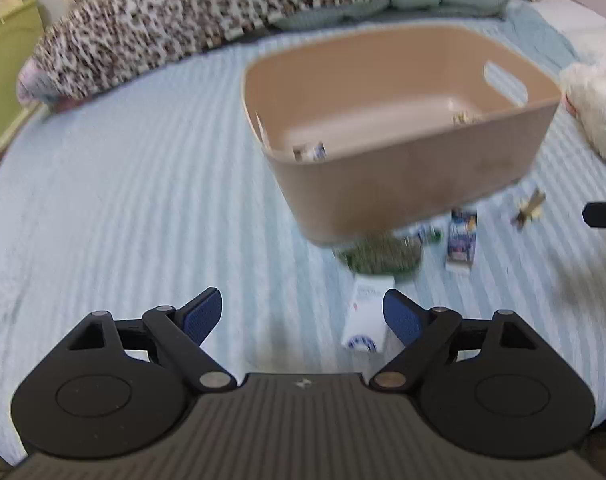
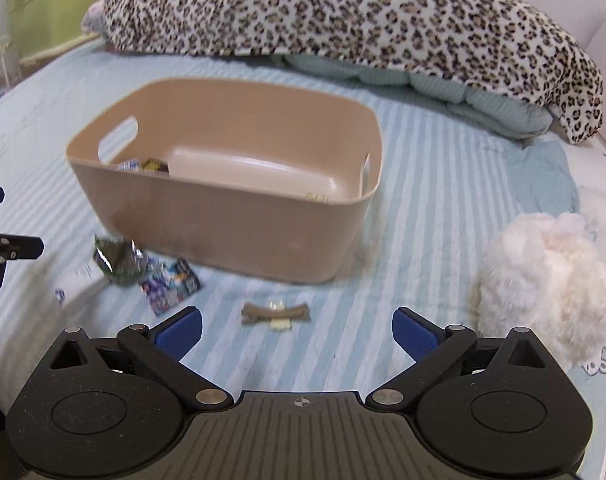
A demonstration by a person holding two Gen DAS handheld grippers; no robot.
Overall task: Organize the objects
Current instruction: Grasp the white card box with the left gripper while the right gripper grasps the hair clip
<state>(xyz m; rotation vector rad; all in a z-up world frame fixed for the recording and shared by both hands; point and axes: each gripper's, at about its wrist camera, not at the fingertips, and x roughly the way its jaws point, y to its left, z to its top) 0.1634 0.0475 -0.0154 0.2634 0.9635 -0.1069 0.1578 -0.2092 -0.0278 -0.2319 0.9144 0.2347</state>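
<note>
A tan plastic basket (image 1: 403, 184) (image 2: 239, 220) stands on the striped bed, with a few small packets inside. In front of it lie a green packet (image 1: 379, 256) (image 2: 121, 264), a blue packet (image 1: 461, 240) (image 2: 171, 286), a white packet (image 1: 367, 320) and a brown hair clip (image 2: 275, 314) (image 1: 527, 210). My left gripper (image 1: 303, 314) is open and empty, with the white packet just beside its right finger. My right gripper (image 2: 297, 330) is open and empty, just short of the hair clip.
A leopard-print blanket (image 2: 343, 12) and pale green pillows (image 2: 483, 100) lie at the back of the bed. A white fluffy toy (image 2: 543, 280) (image 1: 595, 104) sits right of the basket. A green cabinet (image 2: 63, 0) stands beyond the bed's left edge.
</note>
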